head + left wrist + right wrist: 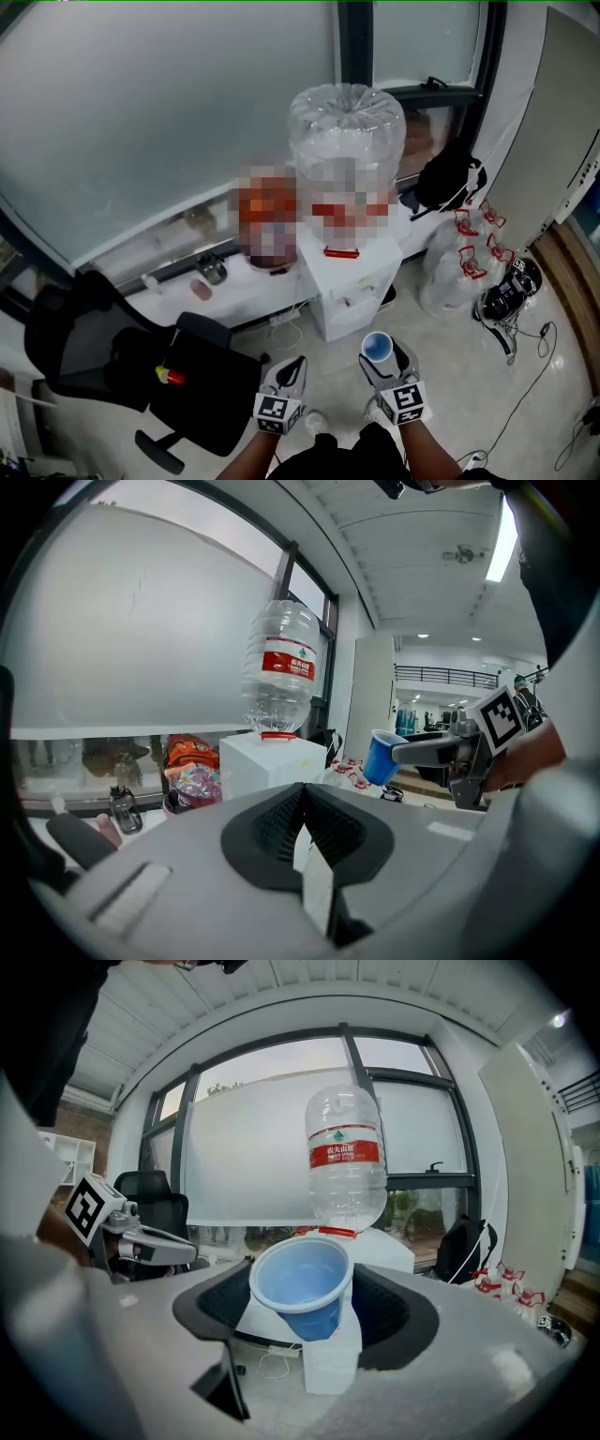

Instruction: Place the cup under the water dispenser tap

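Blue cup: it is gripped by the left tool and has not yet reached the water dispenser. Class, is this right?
No. The right tool, not the left tool, grips the blue cup, as the right gripper view shows. It has not yet reached the water dispenser.

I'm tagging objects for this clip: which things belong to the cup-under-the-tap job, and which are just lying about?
Job: blue cup, gripped by the right gripper; water dispenser with its bottle.
Lying about: office chair; black backpack; clear jugs; left gripper, shut and empty.
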Demonstrator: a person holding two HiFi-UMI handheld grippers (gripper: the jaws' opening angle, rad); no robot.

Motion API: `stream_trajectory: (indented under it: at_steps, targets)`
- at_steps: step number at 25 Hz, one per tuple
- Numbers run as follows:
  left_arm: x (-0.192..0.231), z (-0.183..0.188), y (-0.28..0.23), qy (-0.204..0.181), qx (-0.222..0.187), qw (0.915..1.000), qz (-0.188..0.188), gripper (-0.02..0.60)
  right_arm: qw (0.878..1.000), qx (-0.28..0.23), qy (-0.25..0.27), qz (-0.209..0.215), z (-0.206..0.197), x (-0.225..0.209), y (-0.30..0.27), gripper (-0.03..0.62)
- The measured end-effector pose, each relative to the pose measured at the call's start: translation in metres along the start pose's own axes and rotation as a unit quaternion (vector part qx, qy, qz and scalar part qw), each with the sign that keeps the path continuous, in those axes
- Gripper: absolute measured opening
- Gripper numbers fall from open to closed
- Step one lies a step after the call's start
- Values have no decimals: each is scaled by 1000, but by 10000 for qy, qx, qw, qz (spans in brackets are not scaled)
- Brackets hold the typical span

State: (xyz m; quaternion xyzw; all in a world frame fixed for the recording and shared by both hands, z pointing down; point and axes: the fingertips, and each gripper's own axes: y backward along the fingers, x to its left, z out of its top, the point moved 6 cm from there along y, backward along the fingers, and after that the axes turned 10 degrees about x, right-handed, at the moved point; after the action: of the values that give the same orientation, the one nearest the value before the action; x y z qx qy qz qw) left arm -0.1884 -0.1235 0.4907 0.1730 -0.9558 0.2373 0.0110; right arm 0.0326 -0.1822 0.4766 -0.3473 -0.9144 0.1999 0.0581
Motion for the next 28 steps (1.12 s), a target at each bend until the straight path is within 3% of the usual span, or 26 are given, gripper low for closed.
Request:
stream_trajectory:
  at_steps: [7,10,14,20,25,28]
  targets:
    - [5,-13,-25,173,398,9986,305,17,9990,275,-7,363,-22,-15,-31,336]
    - [11,-27,-42,126,311,9989,330,17,9981,350,-25,513,-36,-21,-50,336]
    - [9,-55,-64,108,379,9987,313,17,9975,385,-88,590,-62,-26,-77,336]
    - [15,-87,-93,174,320,9973,635,17,9970,424,-330,556,-104,-34,-120,336]
    - [23,-139,-125,440,558,9938,852,17,9968,533,-188,560,-149,-57,-160,336]
    - [27,-156,-142,412,489,9940,891,17,9965,577,-59,603,-174,-67,-185,336]
